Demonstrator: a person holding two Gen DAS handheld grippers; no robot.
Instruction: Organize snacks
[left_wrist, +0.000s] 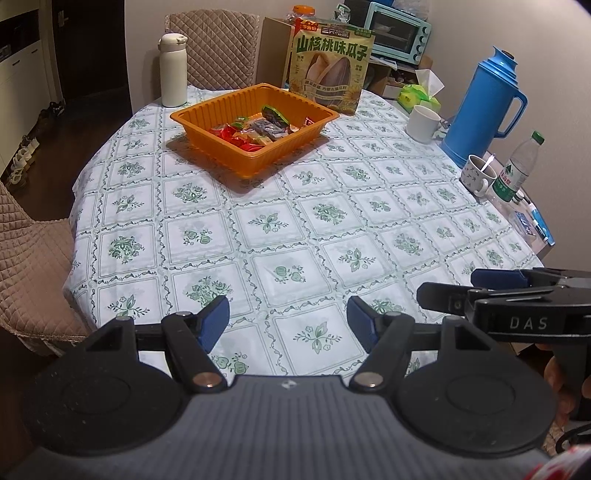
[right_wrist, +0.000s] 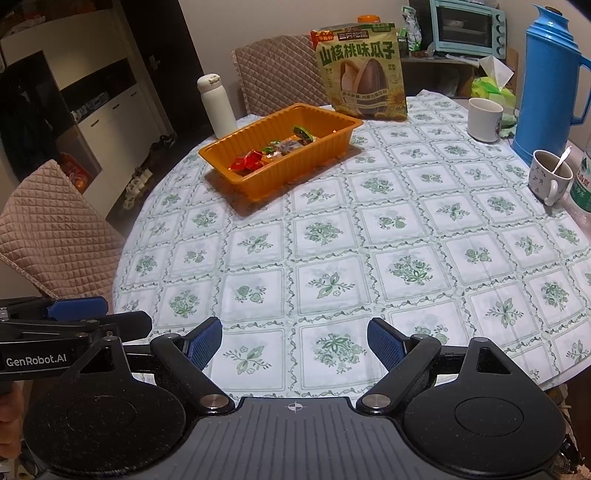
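An orange tray (left_wrist: 207, 142) holding several wrapped snacks (left_wrist: 258, 131) sits on the far half of the table; it also shows in the right wrist view (right_wrist: 314, 155). A large green bag of sunflower seeds (left_wrist: 330, 66) stands upright just behind the tray, also in the right wrist view (right_wrist: 364, 72). My left gripper (left_wrist: 288, 319) is open and empty above the table's near edge. My right gripper (right_wrist: 294, 341) is open and empty beside it, and shows from the side in the left wrist view (left_wrist: 476, 291).
A white flask (left_wrist: 173, 70) stands back left. A white cup (left_wrist: 423, 123), blue thermos (left_wrist: 484, 107), floral mug with spoon (left_wrist: 478, 173), water bottle (left_wrist: 519, 168) and tissue pack (left_wrist: 421, 94) line the right side. Quilted chairs (left_wrist: 33, 266) stand left and behind.
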